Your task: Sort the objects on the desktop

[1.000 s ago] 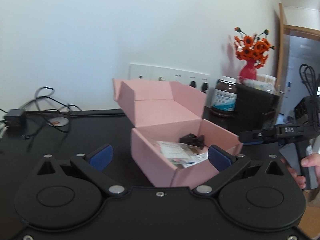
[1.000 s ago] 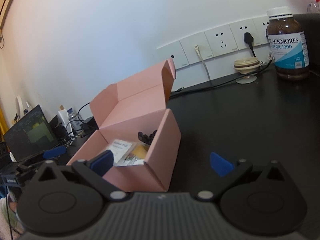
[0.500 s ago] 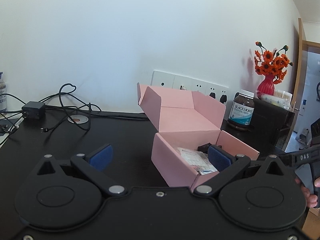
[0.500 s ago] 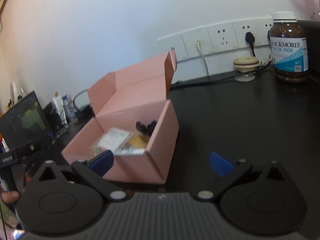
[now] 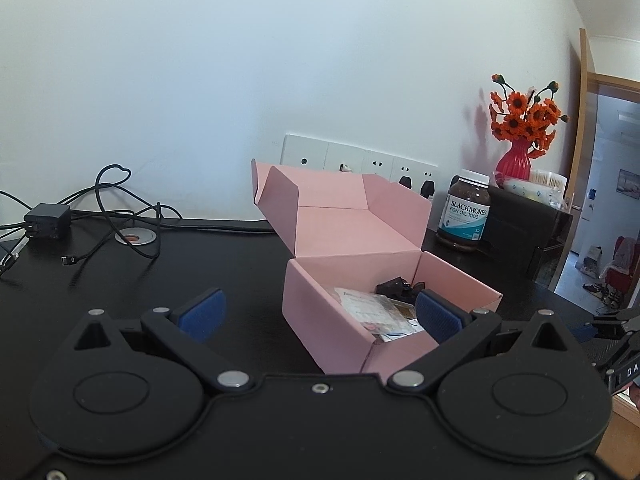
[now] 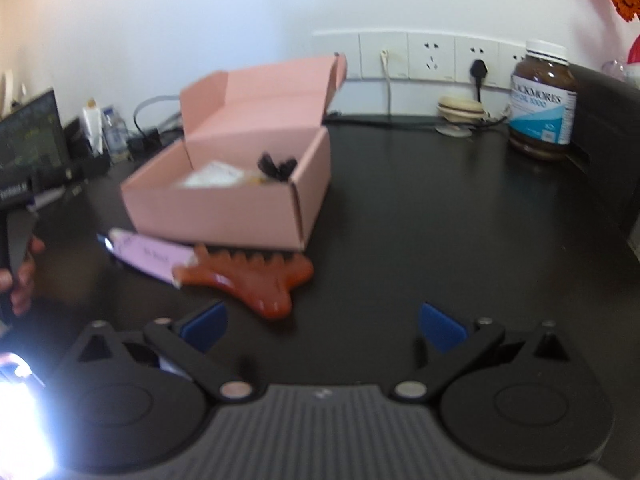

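Observation:
An open pink cardboard box (image 5: 328,320) stands on the black desk (image 5: 168,272), lid up; it also shows in the right wrist view (image 6: 224,212). Inside lie flat packets (image 5: 372,308) and a small black clip (image 6: 277,166). In front of the box lie a red-brown comb-like piece (image 6: 256,280) and a lilac tube (image 6: 152,256), side by side. My left gripper (image 5: 320,314) is open and empty, just short of the box's near left corner. My right gripper (image 6: 322,326) is open and empty, above the desk just short of the red-brown piece.
A brown Blackmores bottle (image 6: 542,108) stands at the back right by wall sockets (image 6: 432,58). A red vase of orange flowers (image 5: 520,136) sits on a black cabinet (image 5: 524,224). Cables and a charger (image 5: 46,220) lie back left. A monitor (image 6: 28,136) stands at the left.
My right gripper has pulled back and risen, so the red-brown piece and lilac tube now show in front of the box. My left gripper has shifted slightly. Both stay open.

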The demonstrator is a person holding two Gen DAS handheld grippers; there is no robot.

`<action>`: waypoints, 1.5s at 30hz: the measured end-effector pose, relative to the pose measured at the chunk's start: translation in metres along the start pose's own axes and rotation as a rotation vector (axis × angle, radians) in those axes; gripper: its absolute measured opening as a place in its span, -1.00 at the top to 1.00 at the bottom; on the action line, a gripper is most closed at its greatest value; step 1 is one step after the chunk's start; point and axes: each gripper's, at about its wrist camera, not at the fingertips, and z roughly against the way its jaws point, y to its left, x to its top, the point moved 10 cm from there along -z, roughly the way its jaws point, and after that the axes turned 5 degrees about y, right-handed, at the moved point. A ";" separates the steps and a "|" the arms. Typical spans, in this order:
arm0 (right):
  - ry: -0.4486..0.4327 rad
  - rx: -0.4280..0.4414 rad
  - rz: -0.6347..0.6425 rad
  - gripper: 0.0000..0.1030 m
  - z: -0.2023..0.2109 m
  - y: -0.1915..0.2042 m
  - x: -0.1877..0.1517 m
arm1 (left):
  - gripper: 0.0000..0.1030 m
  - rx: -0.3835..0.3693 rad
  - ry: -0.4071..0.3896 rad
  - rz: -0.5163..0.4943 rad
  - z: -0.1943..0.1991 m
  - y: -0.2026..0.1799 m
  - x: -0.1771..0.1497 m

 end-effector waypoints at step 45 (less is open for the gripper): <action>0.029 -0.014 -0.125 -0.99 -0.052 0.057 0.035 | -1.00 -0.024 0.001 0.017 0.000 0.003 0.001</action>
